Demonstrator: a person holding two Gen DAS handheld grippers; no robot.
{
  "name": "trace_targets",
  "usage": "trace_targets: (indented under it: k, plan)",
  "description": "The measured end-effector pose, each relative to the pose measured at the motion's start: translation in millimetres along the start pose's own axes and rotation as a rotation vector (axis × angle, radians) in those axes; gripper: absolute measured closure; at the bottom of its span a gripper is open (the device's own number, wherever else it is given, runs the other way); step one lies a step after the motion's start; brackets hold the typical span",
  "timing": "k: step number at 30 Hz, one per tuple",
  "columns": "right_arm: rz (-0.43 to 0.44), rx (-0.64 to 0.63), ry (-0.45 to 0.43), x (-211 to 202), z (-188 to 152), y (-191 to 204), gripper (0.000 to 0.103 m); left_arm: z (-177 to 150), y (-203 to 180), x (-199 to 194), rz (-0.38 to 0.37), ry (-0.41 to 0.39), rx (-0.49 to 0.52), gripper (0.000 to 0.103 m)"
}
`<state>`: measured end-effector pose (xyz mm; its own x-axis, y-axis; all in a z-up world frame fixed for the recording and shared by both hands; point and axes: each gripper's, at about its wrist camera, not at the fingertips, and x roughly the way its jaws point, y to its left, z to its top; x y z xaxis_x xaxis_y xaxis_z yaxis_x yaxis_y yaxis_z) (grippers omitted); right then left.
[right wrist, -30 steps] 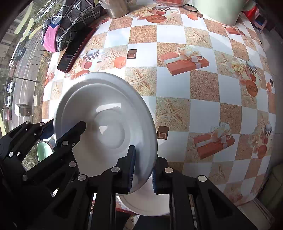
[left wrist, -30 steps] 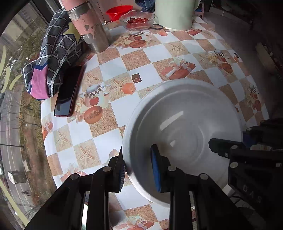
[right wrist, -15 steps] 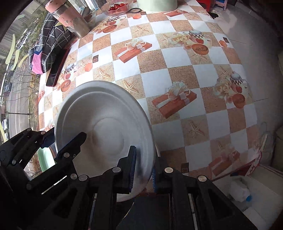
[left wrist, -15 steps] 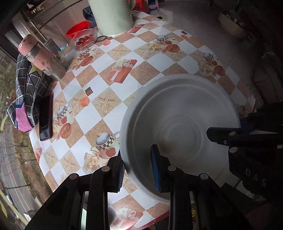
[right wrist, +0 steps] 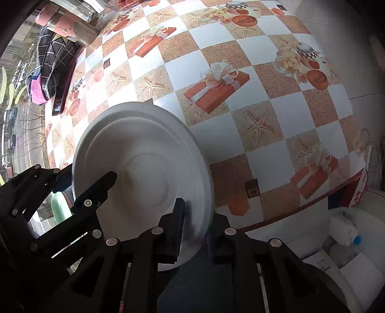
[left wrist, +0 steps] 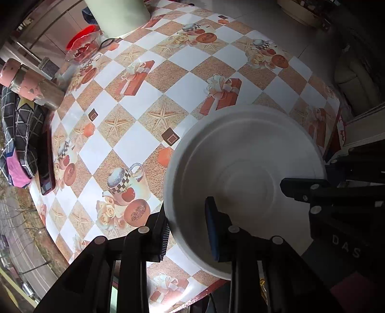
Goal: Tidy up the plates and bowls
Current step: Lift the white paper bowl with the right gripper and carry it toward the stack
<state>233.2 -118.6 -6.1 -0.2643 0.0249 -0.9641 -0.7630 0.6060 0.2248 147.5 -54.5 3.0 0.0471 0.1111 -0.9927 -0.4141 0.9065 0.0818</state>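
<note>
round white plate (left wrist: 245, 168), matte, shallow, with a broad flat rim and concentric stepped rings down to a flat centre disc. it is held in the air above the near edge of the tabletop (left wrist: 182, 79), open face up, roughly level; being round, it shows no long axis.

left gripper (left wrist: 186, 233): black jaws narrow, clamped on the plate's rim, blue ribbed pad inside the dish, the other jaw outside under the rim. right gripper (right wrist: 195, 231): black jaws almost together, pinching the thin rim on the opposite side of the same plate (right wrist: 144, 173). each gripper shows in the other's view, at the far side of the plate.

tabletop covered in glossy printed oilcloth, diamond check of white and sandy-brown squares with starfish, red gift boxes, teacups and roses.

far side of the tabletop: large pale green cylindrical container (left wrist: 118, 14); clear glass bowl of small red fruit (left wrist: 83, 48); behind it a red plastic bowl (left wrist: 80, 36). left edge: pink and bare-metal tumbler with flaking paint (left wrist: 31, 86), lying across the view; dark checked quilted cloth with a pink patch (left wrist: 19, 134); dark flat phone with a reddish edge (left wrist: 47, 163), just beside the cloth.

in the right wrist view, a pale green rounded object (right wrist: 59, 207) shows below the plate, partly hidden; what it is cannot be told.
</note>
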Motion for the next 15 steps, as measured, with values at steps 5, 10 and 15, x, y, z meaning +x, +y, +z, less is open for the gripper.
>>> trace_targets:
  k: [5,10,15]
  plan:
    - [-0.006,-0.021,0.014,8,-1,6,0.085,-4,1,7,0.009,0.022,-0.012,0.074]
    - [-0.027,-0.042,0.009,12,-1,11,0.085,-7,1,10,0.008,0.033,-0.024,0.074]
    - [-0.045,-0.061,0.003,15,-2,13,0.084,-9,0,13,0.011,0.04,-0.036,0.074]
